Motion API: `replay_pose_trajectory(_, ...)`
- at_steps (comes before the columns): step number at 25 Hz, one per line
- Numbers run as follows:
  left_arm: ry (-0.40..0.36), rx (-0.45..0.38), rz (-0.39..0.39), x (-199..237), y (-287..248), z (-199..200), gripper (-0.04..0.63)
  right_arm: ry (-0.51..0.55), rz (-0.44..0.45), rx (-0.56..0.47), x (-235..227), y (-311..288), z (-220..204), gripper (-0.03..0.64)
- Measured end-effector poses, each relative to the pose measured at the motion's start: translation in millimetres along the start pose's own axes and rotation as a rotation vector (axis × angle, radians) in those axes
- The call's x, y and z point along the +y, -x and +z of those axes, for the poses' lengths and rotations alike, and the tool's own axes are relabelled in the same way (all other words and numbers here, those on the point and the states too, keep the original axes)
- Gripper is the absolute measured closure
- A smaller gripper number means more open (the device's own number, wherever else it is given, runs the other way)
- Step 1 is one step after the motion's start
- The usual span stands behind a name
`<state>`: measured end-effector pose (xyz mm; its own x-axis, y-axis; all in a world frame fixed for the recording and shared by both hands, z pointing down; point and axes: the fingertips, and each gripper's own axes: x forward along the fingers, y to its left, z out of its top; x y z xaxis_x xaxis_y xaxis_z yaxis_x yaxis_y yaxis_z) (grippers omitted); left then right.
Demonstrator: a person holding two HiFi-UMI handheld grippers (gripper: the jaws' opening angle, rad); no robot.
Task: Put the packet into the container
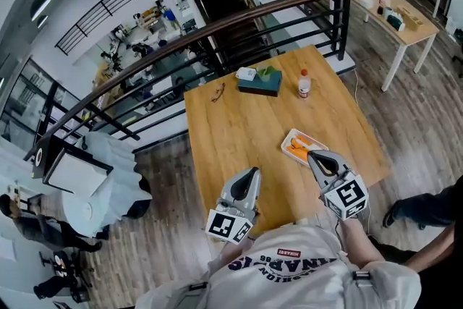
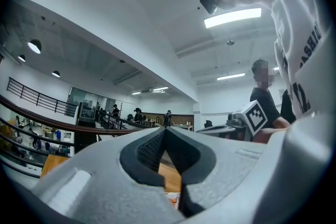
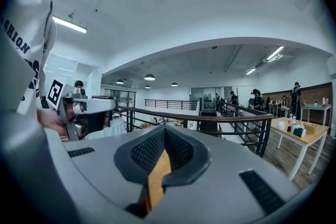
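Wooden worktop (image 1: 239,134) fills centre of head view. Left gripper (image 1: 253,173) and right gripper (image 1: 312,155) hover over near edge, both with jaws pressed together, nothing between. Teal container (image 1: 260,82) sits near far edge. Orange-and-white packet (image 1: 299,145) lies flat just beyond right gripper tip, well apart from container. Small bottle (image 1: 304,85) stands upright beside container.
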<state>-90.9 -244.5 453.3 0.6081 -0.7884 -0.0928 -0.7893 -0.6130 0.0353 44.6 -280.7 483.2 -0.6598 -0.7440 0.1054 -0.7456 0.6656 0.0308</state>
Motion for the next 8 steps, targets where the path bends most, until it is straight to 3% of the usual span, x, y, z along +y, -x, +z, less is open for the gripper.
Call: replay_pose_trajectory(8, -0.001, 0.012, 0.034, 11, -3, -4, 0.591, -0.007, -0.001, 0.009, -3, -10, -5, 0.611)
